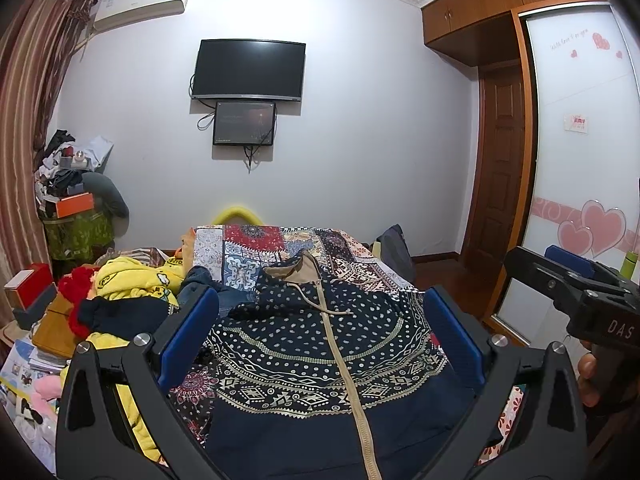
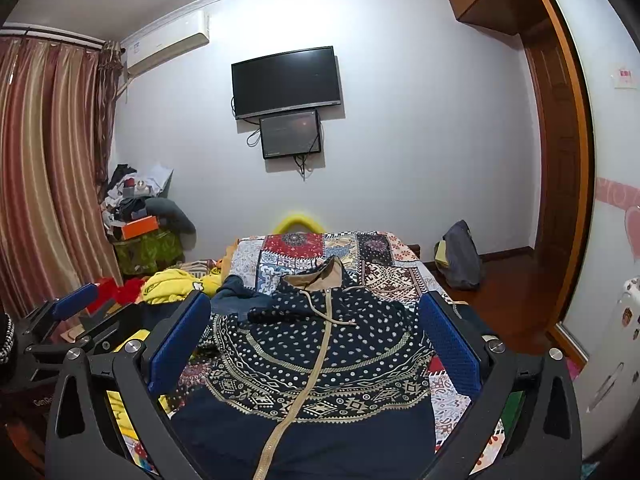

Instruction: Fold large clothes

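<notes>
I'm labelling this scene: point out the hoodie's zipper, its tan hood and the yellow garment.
zipper [image 1: 340, 360], left wrist view, mid-length of the tan strip.
tan hood [image 2: 320, 276], right wrist view, lining.
yellow garment [image 1: 132, 278], left wrist view, bunched middle.

Bed, patchwork cover; navy patterned hoodie spread flat on it, yellow garment heaped at left.

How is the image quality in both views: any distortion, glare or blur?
Left wrist view: strong fisheye bending of the wall and wardrobe, dark corners, hoodie sharp. Right wrist view: same bending, curtain curved, a bright patch on the wall above the TV, no motion blur.
</notes>
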A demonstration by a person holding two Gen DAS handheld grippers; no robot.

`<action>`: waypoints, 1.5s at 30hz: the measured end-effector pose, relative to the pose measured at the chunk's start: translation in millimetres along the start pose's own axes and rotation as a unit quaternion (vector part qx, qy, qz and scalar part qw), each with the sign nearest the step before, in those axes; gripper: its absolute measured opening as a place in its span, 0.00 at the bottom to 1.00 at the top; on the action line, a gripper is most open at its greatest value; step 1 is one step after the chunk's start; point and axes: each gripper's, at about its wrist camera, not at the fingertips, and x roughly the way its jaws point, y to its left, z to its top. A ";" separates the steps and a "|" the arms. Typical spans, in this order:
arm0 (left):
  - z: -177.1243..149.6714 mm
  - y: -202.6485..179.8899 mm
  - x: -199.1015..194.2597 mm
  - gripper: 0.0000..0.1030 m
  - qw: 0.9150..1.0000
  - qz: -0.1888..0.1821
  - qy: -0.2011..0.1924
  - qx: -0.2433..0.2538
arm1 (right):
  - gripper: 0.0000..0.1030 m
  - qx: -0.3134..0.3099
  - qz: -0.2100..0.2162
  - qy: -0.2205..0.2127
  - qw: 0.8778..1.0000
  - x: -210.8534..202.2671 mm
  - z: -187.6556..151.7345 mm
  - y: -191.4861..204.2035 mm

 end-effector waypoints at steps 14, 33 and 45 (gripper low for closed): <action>-0.7 -1.2 5.1 1.00 1.000 -0.001 0.004 -0.002 | 1.00 0.003 -0.001 0.002 1.000 0.7 -1.0 0.4; -1.2 2.0 8.3 1.00 1.000 -0.004 0.008 -0.002 | 1.00 0.002 -0.001 0.005 1.000 3.0 -2.8 -1.0; -2.5 6.9 18.7 1.00 1.000 -0.001 0.014 -0.002 | 1.00 0.005 -0.004 0.013 1.000 11.5 -4.6 -3.5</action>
